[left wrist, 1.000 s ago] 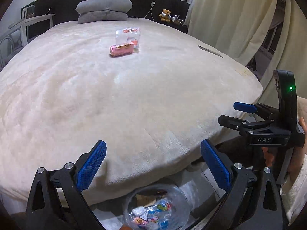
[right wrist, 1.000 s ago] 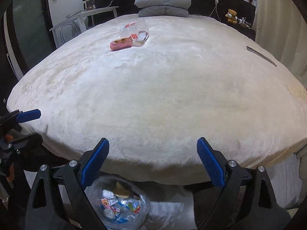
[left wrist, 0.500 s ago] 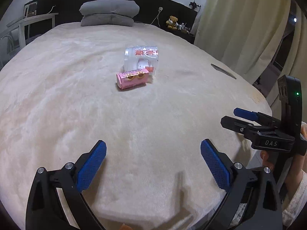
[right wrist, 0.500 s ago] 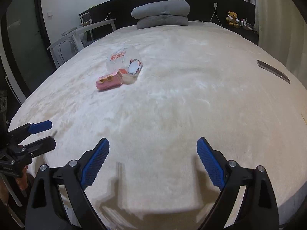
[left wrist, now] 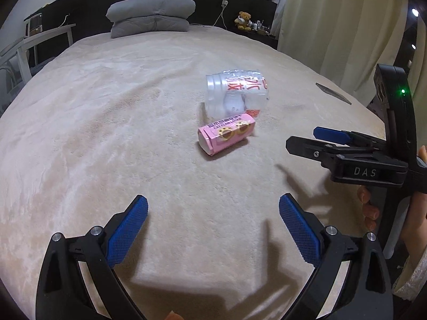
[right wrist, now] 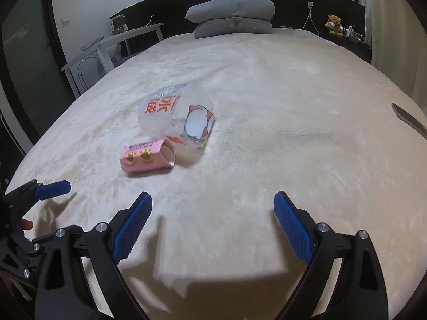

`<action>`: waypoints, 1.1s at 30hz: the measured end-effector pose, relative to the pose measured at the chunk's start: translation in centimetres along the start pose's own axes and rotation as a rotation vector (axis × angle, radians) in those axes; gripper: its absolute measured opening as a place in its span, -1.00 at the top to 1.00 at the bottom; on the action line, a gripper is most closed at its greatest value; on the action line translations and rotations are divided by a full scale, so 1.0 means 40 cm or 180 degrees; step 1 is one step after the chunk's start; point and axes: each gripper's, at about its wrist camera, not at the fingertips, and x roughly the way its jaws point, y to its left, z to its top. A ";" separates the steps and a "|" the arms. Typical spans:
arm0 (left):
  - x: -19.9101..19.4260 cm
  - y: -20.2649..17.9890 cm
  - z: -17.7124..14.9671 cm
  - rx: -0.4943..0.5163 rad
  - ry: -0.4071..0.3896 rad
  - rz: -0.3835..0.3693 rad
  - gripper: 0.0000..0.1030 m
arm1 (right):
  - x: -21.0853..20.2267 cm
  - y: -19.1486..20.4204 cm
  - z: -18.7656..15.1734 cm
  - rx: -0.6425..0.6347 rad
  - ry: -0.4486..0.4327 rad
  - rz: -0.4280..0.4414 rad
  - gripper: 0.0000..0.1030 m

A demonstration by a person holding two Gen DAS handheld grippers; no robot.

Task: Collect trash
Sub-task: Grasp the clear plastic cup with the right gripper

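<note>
A pink carton (left wrist: pixel 226 137) lies on its side on the cream bed (left wrist: pixel 106 133), with a clear plastic cup (left wrist: pixel 236 94) with red print on its side just behind it. Both show in the right wrist view, carton (right wrist: pixel 146 160) and cup (right wrist: pixel 177 116). My left gripper (left wrist: pixel 213 229) is open and empty, over the bed short of the carton. My right gripper (right wrist: pixel 212 224) is open and empty, also short of both items. The right gripper appears at the right of the left wrist view (left wrist: pixel 320 138). The left gripper's fingertips (right wrist: pixel 53 188) show at the left edge of the right wrist view.
Folded grey pillows (left wrist: pixel 150 14) lie at the dark headboard. A white side table (right wrist: pixel 120 45) stands left of the bed. A teddy bear (left wrist: pixel 242 20) sits on a shelf by the curtains (left wrist: pixel 333 26). A dark flat object (left wrist: pixel 333 93) lies near the bed's right edge.
Both grippers have moved forward from the foot of the bed over the mattress toward the carton and cup. The bag of trash on the floor has dropped out of view.
</note>
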 end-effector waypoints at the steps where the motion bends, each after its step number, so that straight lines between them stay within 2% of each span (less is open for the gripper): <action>1: 0.004 0.011 0.005 -0.0029 0.0007 -0.0001 -0.88 | 0.014 0.003 0.013 0.0027 -0.0008 0.0004 -0.77; 10: 0.022 0.088 0.045 -0.0171 -0.0025 -0.0003 -0.88 | 0.103 0.065 0.122 0.0132 -0.0116 0.0124 -0.77; 17: 0.042 0.126 0.042 -0.0283 0.0049 -0.0005 -0.88 | 0.178 0.102 0.169 0.0076 0.0046 0.0097 -0.77; 19: 0.044 0.125 0.041 -0.0289 0.0057 -0.0006 -0.88 | 0.190 0.105 0.170 0.0069 0.0102 0.0003 -0.77; 20: 0.046 0.124 0.043 -0.0295 0.0055 -0.0014 -0.88 | 0.189 0.101 0.167 0.0083 0.0079 0.0021 -0.75; 21: 0.046 0.122 0.043 -0.0299 0.0054 -0.0035 -0.88 | 0.185 0.096 0.166 0.0114 0.0059 0.0052 -0.57; 22: 0.047 0.118 0.044 -0.0295 0.0049 -0.0058 -0.88 | 0.181 0.089 0.166 0.0153 0.0043 0.0080 -0.51; 24: 0.050 0.108 0.047 -0.0280 0.0045 -0.0096 -0.88 | 0.165 0.080 0.165 0.0172 0.0006 0.0089 -0.46; 33: 0.087 0.040 0.066 -0.0240 0.0023 -0.0136 -0.88 | 0.074 0.033 0.143 0.0061 -0.0104 -0.0022 -0.46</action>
